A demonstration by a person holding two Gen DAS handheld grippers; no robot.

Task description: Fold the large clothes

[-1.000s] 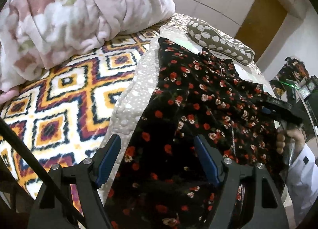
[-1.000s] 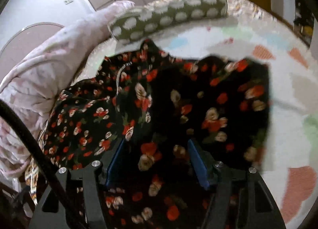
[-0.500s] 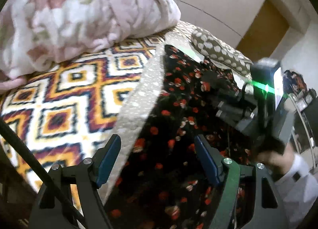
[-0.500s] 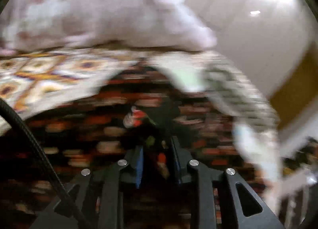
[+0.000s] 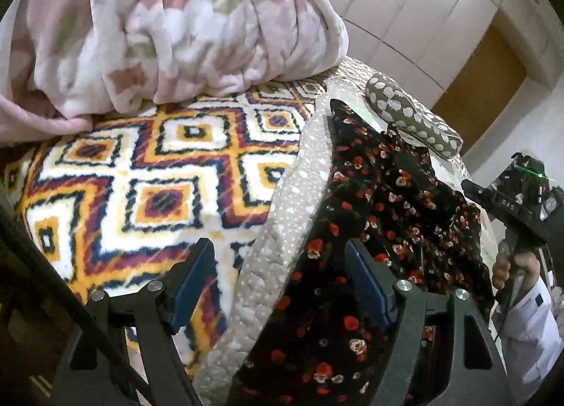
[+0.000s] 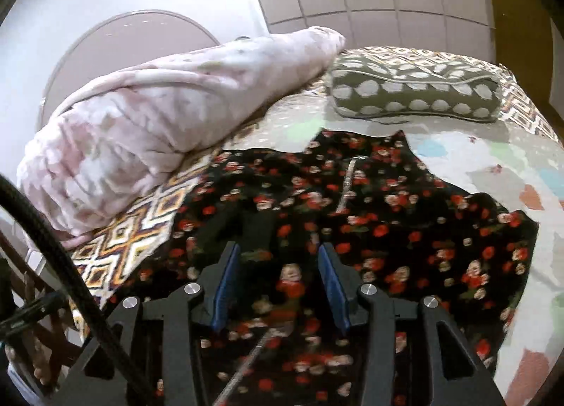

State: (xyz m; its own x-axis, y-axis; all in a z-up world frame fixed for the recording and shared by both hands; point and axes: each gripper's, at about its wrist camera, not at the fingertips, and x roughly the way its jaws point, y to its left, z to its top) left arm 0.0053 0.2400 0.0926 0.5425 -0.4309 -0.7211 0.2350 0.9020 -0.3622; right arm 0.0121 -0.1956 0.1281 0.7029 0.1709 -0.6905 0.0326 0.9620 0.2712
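Black floral dress [image 6: 405, 229] lies spread on the pale quilted cover [image 5: 282, 201] on the bed, collar end toward the spotted pillow [image 6: 416, 96], pink blanket [image 5: 158, 25] heaped on its left side, patterned bedspread [image 5: 141, 177] beside it.

Right gripper [image 6: 278, 282] hovers above the cloth, jaws parted, nothing pinched; they have just been opening. Left gripper [image 5: 278, 282] stands wide, empty, straddling the dress edge and quilt border.

Step looks like a release after a fold. To do it well: check the folded edge lies flat and square, then take the next grab at a hem or corner, pinching dress fabric only, not the quilt beneath.

Versus a second ago: the right gripper then sat low with fabric bunched between its pads; now it is lifted clear and the dress lies flatter.
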